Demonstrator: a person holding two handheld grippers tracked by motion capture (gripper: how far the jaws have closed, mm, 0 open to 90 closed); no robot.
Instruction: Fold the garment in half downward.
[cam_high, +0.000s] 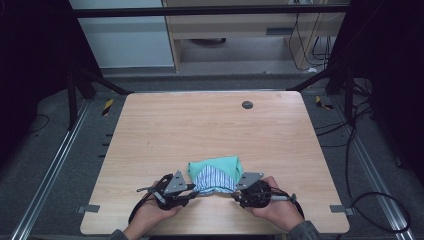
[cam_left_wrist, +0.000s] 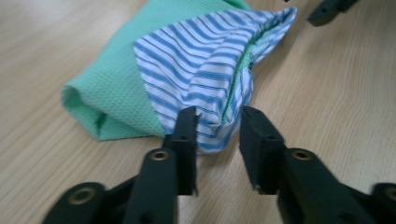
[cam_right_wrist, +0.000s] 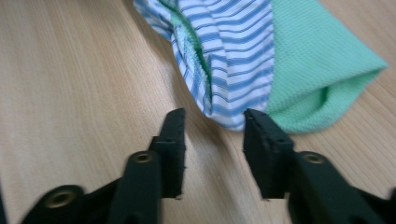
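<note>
A folded cloth (cam_high: 215, 172), mint green with a blue-and-white striped side, lies on the wooden table (cam_high: 210, 125) near its front edge. My left gripper (cam_high: 192, 190) is at the cloth's left end, held in a hand. In the left gripper view the left gripper (cam_left_wrist: 218, 119) is open, and the striped corner of the cloth (cam_left_wrist: 201, 60) reaches just between the jaw tips without being pinched. My right gripper (cam_high: 236, 194) is at the cloth's right end. Its jaws (cam_right_wrist: 212, 116) stand open, with the striped corner (cam_right_wrist: 233, 70) lying just ahead of the gap.
A dark round grommet (cam_high: 247, 104) sits in the table near the far edge. Metal rails run along the floor on both sides, and cables (cam_high: 365, 195) lie on the floor at the right. A pale cabinet (cam_high: 240, 30) stands beyond the table.
</note>
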